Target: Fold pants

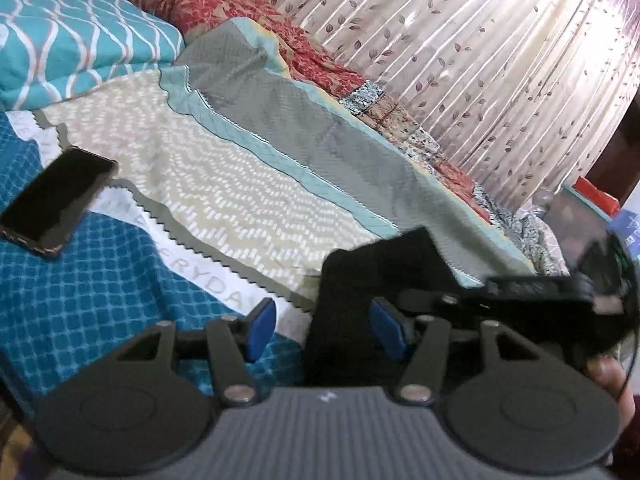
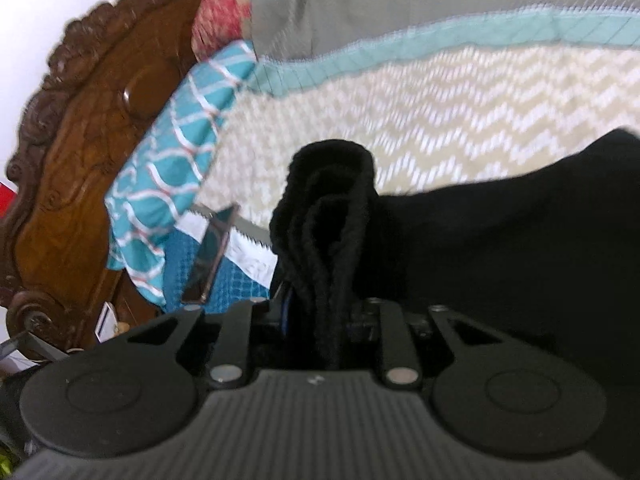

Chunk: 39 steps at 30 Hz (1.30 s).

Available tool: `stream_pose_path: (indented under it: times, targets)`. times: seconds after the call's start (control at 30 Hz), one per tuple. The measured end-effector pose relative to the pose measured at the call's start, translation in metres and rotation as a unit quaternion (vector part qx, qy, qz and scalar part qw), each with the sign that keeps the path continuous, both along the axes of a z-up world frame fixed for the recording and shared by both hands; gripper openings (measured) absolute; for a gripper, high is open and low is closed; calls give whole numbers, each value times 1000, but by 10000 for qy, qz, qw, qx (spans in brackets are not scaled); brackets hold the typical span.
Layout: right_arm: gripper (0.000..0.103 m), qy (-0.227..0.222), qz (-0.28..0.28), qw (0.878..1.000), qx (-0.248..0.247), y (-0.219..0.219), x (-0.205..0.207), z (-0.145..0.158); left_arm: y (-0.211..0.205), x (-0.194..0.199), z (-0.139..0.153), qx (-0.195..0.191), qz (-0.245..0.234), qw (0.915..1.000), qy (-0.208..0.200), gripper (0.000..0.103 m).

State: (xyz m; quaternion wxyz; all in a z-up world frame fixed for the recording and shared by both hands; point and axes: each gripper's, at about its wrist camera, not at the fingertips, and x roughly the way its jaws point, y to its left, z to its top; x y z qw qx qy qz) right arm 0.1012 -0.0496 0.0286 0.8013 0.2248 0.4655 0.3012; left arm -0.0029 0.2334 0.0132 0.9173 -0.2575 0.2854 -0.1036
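Observation:
The pants are black. In the right wrist view a bunched fold of the black pants [image 2: 332,208] stands up between the fingers of my right gripper [image 2: 320,316], which is shut on it; the rest of the cloth spreads to the right. In the left wrist view my left gripper [image 1: 322,330] is open, its blue pads [image 1: 262,330] apart. A black edge of the pants [image 1: 360,280] hangs between the pads, nearer the right one. The right gripper [image 1: 540,292] shows close at the right, blurred.
A black phone [image 1: 56,200] lies on the patterned bedspread [image 1: 220,184] at the left; it also shows in the right wrist view [image 2: 210,256]. A teal patterned pillow [image 1: 76,40], a carved wooden headboard [image 2: 88,128] and a leaf-print curtain [image 1: 460,60] border the bed.

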Motion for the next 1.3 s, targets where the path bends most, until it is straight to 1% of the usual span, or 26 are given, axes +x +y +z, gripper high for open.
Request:
stream_pose_path:
  times: [0.07,0.13,0.2,0.27,0.3,0.4,0.43,0.5,0.53,0.6,0.63,0.67,0.73,0.8,0.83,0.9,0.97,1.03,1.07,1.1,1.17,1.2,1.27,1.3]
  targets:
    - [25,-91,-230,9997,26,-27,-6,5,-9,5,2,61,-93,9999,-3,55]
    - [25,-65,-493,9988,-23,-55,-10,3,-22,12,4,88,-236,9997,35,55]
    - [26,114,-760,9969,-153,-81,-11,-7,-39,20,4,78,-419,9991,79,55]
    - [26,326,-982,9944,-200,-102,-14,-20,-61,25,5,154,-590,9981,117,55]
    - [26,358,-1081,9932,-253,-110,-16,-25,-69,28,4,206,-664,9975,150,55]
    - [27,329,-1226,9909,-450,-123,-26,-29,-105,38,-3,508,-954,9934,371,55]
    - [30,305,-1241,9903,-540,-124,-28,-30,-116,42,-7,663,-1032,9913,474,55]
    - [42,333,-1382,9865,-810,-130,-30,-31,-138,47,-18,1099,-1111,9850,733,55]
    - [52,351,-1505,9836,-927,-134,-31,-30,-149,49,-25,1442,-1111,9795,868,55]
    - [50,204,-1698,9819,-819,-147,-38,-23,-161,47,-31,1848,-1083,9727,890,55]
    - [51,68,-1803,9804,-796,-153,-44,-16,-163,45,-29,1907,-1083,9720,839,56]
    - [52,-158,-1883,9784,-834,-155,-50,-7,-162,44,-25,1877,-1075,9729,822,56]
    - [51,-624,-1822,9771,-905,-154,-60,9,-156,42,-16,1668,-989,9778,787,57]
    - [50,-852,-1655,9783,-907,-150,-65,15,-155,42,-8,1574,-915,9809,691,57]
    - [49,-890,-1544,9802,-869,-146,-65,14,-158,44,-6,1615,-912,9804,667,57]
    - [48,-793,-1311,9849,-799,-133,-59,5,-166,46,-6,1752,-986,9770,706,57]
    - [47,-490,-1148,9890,-797,-123,-51,-14,-176,47,-12,1925,-1101,9713,864,57]
    - [47,-104,-1167,9891,-895,-118,-40,-38,-187,50,-23,2303,-1142,9611,1011,57]
    - [45,48,-1228,9872,-1011,-118,-36,-51,-192,51,-30,2478,-1175,9557,1072,57]
    - [45,51,-1237,9876,-962,-119,-36,-59,-195,52,-34,2587,-1176,9526,1083,58]
    - [45,-42,-1209,9885,-908,-122,-38,-57,-198,51,-32,2686,-1176,9501,1062,59]
    - [46,-73,-1182,9889,-895,-123,-40,-51,-197,50,-28,2648,-1184,9510,1073,59]
    - [47,-268,-1168,9892,-842,-127,-47,-38,-192,50,-15,2405,-1158,9578,1068,59]
    - [47,-463,-1219,9883,-789,-137,-55,-29,-189,48,-7,2253,-1100,9629,994,59]
